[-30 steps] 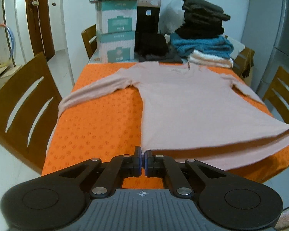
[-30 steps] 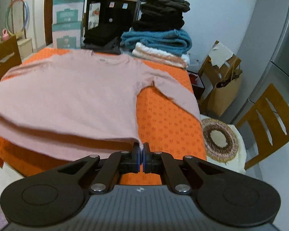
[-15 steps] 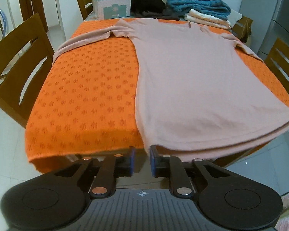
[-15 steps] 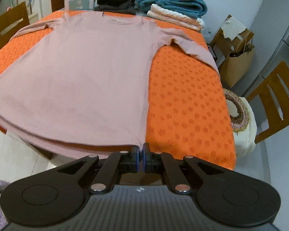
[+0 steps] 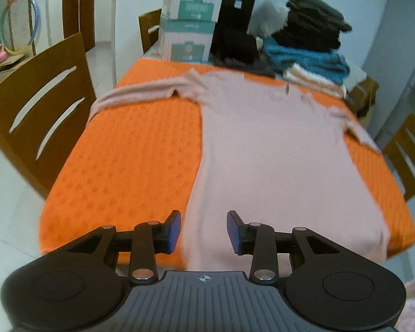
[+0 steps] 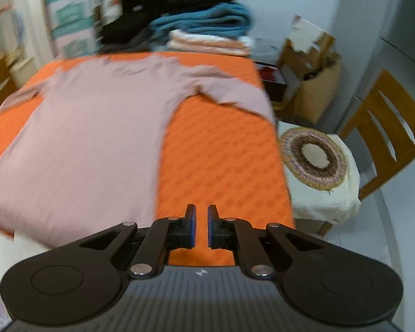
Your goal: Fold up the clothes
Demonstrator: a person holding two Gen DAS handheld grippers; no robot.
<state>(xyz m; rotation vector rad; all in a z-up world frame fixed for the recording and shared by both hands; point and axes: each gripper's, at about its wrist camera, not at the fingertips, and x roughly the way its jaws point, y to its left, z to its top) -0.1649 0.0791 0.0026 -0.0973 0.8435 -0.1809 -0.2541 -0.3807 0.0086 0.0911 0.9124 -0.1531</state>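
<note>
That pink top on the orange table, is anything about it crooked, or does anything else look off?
Mostly fine. The pink top lies flat on the orange tablecloth, but its hem spills over the near table edge and one sleeve droops off the side. Nothing looks spilled or damaged.

Setting: home dining room.
Orange-clothed desk [image 5: 130, 149], slatted wooden chairs [image 5: 38, 105], grey refrigerator [image 6: 401, 41], stacked folded laundry [image 5: 310, 44], colourful hula hoop [image 5: 19, 25].
</note>
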